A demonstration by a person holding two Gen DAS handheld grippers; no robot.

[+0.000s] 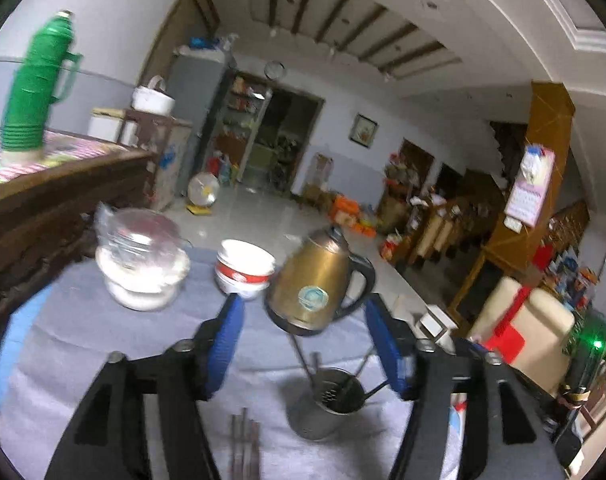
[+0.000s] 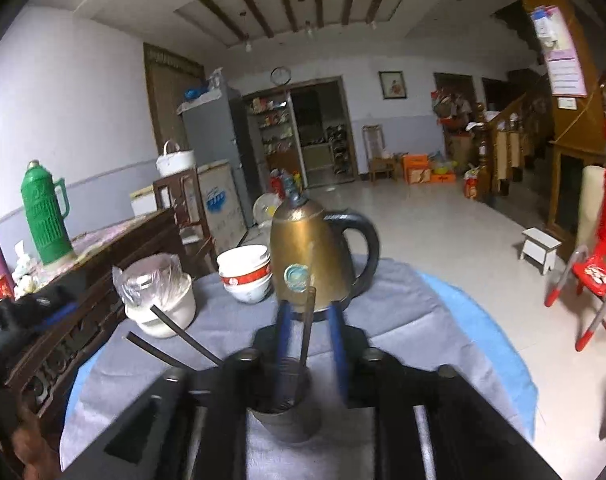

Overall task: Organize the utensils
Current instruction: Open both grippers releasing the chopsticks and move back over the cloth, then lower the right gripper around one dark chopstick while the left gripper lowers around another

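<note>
A metal utensil cup [image 1: 323, 408] stands on the grey cloth, low between my left gripper's blue fingers [image 1: 227, 344], with several thin utensil handles sticking out of it. My left gripper [image 1: 307, 346] is open and holds nothing. A few dark chopsticks [image 1: 243, 444] lie flat on the cloth just below it. In the right wrist view the same cup [image 2: 283, 420] sits right under my right gripper [image 2: 309, 342]. One upright stick [image 2: 307, 328] rises from the cup in the gap between the pads, clear of both. Two dark handles [image 2: 183, 336] lean out to the left.
A brass kettle [image 1: 319, 276] with a black handle stands just behind the cup. Stacked red-and-white bowls [image 1: 245, 268] and a white pot with a bagged jar [image 1: 143, 264] sit to its left. A green thermos [image 2: 45, 216] stands on the dark wooden cabinet [image 2: 103, 280] beside the table.
</note>
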